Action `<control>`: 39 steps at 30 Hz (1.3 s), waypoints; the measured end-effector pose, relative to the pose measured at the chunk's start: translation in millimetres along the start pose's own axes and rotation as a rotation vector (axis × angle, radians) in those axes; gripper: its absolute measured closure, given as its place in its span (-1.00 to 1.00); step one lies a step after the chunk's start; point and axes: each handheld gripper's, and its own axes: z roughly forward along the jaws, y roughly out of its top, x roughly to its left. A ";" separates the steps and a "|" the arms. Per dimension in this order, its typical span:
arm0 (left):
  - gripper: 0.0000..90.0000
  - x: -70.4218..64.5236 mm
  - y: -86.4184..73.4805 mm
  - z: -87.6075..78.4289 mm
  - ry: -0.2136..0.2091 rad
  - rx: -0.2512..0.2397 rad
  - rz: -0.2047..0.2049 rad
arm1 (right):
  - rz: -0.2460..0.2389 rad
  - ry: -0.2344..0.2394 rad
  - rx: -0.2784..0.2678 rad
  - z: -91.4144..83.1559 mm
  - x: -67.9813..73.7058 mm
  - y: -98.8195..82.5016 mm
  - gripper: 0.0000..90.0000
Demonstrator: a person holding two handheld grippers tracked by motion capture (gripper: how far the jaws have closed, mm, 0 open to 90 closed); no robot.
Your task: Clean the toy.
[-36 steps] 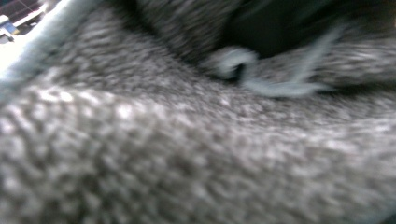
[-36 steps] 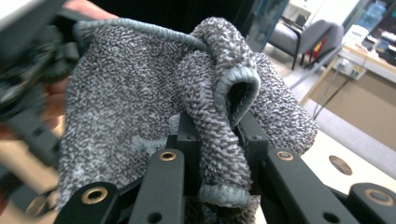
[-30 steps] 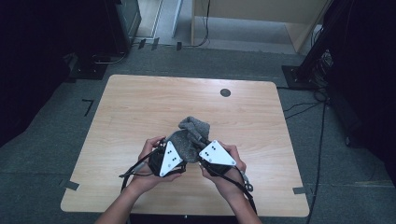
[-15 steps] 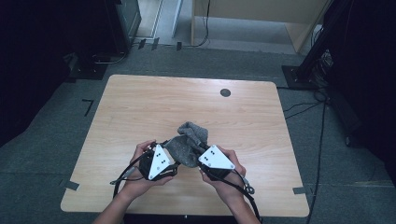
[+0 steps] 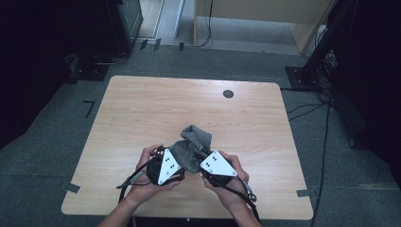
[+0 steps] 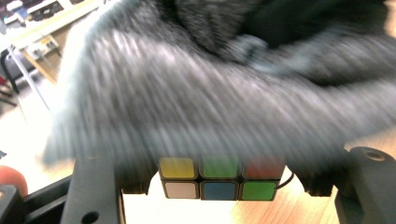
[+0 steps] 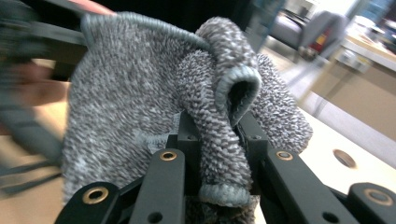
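Up close, the right tool pinches the grey sock's cuff; the left tool also clamps it.

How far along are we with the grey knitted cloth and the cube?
Done: both grippers have hold of the grey knitted cloth, the right gripper clamping a bunched fold and the left gripper an edge near the person. In hand: the cloth is draped over the multicoloured puzzle cube. Left: the cube's lower rows are uncovered, so wrapping looks unfinished.
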 end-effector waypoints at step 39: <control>-0.24 -3.3 -0.3 4.8 -0.060 -0.019 -0.034 | -0.008 0.067 -0.018 -5.3 4.9 -3.1 0.71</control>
